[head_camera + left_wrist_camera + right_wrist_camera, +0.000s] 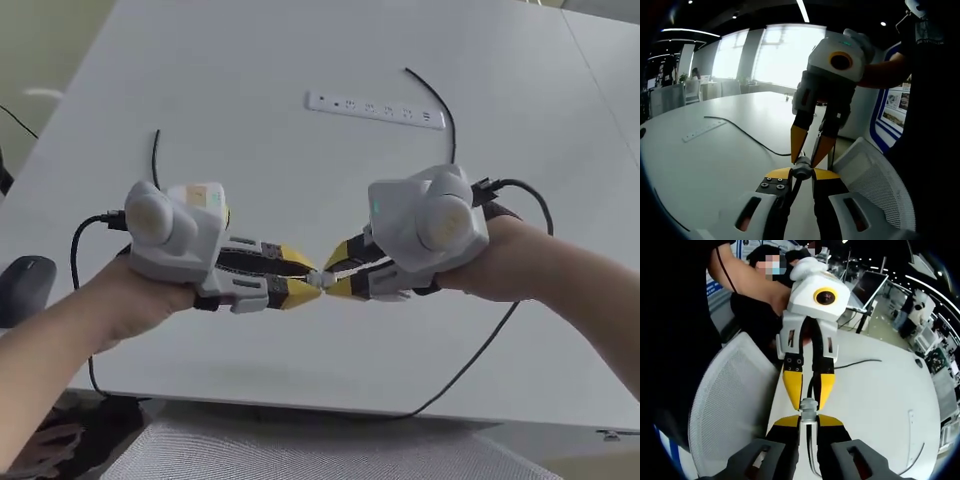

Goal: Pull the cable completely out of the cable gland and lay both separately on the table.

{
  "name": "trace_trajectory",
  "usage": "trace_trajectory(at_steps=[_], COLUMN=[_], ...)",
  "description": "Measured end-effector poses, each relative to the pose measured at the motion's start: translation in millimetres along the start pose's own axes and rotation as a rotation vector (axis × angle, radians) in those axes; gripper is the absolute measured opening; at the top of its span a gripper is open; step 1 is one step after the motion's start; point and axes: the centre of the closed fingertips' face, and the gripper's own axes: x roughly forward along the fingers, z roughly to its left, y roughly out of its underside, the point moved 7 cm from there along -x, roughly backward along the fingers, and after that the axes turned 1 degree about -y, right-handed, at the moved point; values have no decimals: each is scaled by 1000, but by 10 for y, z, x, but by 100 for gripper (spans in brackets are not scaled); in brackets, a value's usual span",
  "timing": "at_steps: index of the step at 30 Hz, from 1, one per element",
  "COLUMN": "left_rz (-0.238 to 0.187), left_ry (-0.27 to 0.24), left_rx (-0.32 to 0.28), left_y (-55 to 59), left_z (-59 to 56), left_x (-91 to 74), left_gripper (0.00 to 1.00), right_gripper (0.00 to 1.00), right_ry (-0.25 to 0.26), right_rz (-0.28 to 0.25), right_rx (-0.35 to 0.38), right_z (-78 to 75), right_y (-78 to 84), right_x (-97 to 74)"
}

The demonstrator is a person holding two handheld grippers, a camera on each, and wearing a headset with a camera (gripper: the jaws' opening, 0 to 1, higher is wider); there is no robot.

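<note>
Both grippers meet tip to tip above the near edge of the white table (300, 150). Between them is a small grey cable gland (322, 280). My left gripper (308, 281) is shut on the cable gland (801, 170), which sits between its yellow tips. My right gripper (336, 279) is shut on a thin white cable (355, 264). This cable (807, 445) runs from the gland (808, 410) back between the right jaws. The right gripper (807, 159) comes down from above in the left gripper view. In the right gripper view, the left gripper (809, 405) reaches down to the gland.
A white power strip (375, 110) lies at the far side of the table, with a black cord (440, 105) curving off it. A dark mouse (25, 285) sits at the left edge. A white mesh chair (330, 455) stands below the near edge.
</note>
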Motion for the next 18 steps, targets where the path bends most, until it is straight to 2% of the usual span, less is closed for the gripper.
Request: trace_trajectory(at_steps=[4, 8, 10, 18], left_rz=[-6, -9, 0, 1], left_ry=[-7, -4, 11, 16], left_rx=[23, 12, -26, -58], left_y=[-18, -34, -42, -35], left_z=[-6, -12, -27, 0], left_x=[5, 5, 5, 12], left_gripper=[16, 15, 14, 15], right_gripper=[6, 7, 7, 8], right_ry=[16, 20, 6, 5], right_rz=[-14, -45, -61, -83], right_rx=[-13, -7, 11, 21], right_z=[-5, 2, 13, -7], right_y=[20, 36, 39, 53], right_x=[-21, -50, -58, -52])
